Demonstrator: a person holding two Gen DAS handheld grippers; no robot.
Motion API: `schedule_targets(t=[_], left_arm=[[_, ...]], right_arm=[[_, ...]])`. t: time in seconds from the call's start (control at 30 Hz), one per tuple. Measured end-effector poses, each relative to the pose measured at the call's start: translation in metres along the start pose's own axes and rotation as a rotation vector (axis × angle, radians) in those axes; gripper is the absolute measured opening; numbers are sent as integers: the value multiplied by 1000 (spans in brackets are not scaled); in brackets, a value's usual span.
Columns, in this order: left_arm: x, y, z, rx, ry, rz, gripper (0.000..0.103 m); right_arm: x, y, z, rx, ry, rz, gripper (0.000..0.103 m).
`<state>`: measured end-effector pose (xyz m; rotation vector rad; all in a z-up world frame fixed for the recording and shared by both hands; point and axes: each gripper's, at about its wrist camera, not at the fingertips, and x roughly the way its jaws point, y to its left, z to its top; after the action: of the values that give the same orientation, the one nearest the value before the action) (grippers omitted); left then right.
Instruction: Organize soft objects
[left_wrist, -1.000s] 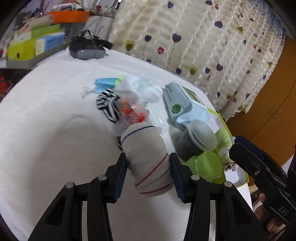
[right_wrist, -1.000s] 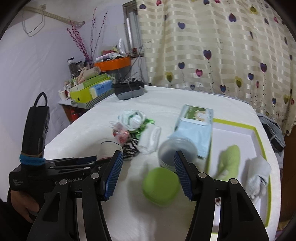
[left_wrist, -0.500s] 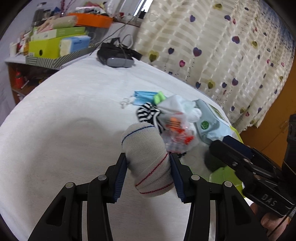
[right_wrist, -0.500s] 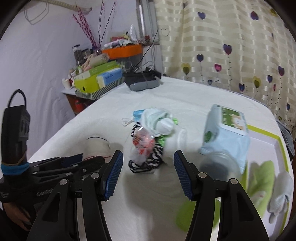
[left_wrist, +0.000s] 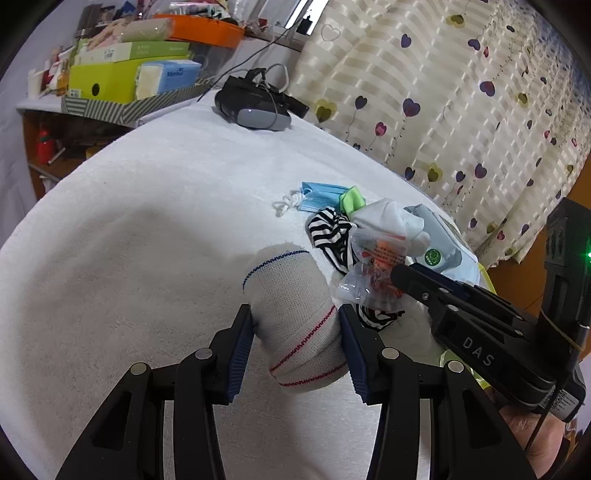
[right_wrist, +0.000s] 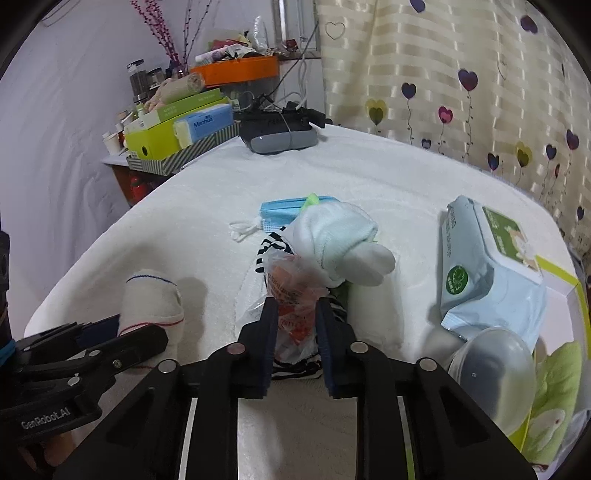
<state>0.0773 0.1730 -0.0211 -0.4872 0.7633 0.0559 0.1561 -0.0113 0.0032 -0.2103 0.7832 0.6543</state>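
Note:
My left gripper (left_wrist: 295, 332) is shut on a rolled beige sock (left_wrist: 295, 310) with red and blue stripes, held over the white table; the sock also shows in the right wrist view (right_wrist: 151, 302). My right gripper (right_wrist: 293, 317) is shut on a clear plastic bag (right_wrist: 291, 295) with orange print, seen also in the left wrist view (left_wrist: 373, 269). The bag sits in a pile with a black-and-white striped cloth (left_wrist: 328, 232), a white sock bundle (right_wrist: 332, 240) and a blue face mask (right_wrist: 284, 210).
A wet-wipes pack (right_wrist: 487, 258) lies right of the pile. A white tray with a green rim (right_wrist: 561, 273) holds green soft items, with a clear lidded container (right_wrist: 495, 373) at its edge. A dark headset (right_wrist: 280, 136) and a cluttered shelf stand at the table's far side.
My right gripper moved left to the pile and closed on the plastic bag. My left gripper kept the sock and swung its view leftward, away from the tray.

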Motion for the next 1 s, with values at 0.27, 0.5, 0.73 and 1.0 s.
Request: schedule_targets(t=[0.27, 0.5, 0.73, 1.0], left_arm=[[-9, -13, -3, 23, -14, 3, 45], [-24, -33, -7, 65, -34, -4, 45], [-43, -63, -11, 131, -66, -11, 45], [-55, -100, -18, 207, -85, -35, 45]], right_arm=[[-21, 1, -6, -9, -38, 42, 11], [-51, -2, -11, 0, -96, 57, 11], [-83, -10, -18, 17, -160, 58, 11], [-117, -31, -31, 54, -215, 32, 11]])
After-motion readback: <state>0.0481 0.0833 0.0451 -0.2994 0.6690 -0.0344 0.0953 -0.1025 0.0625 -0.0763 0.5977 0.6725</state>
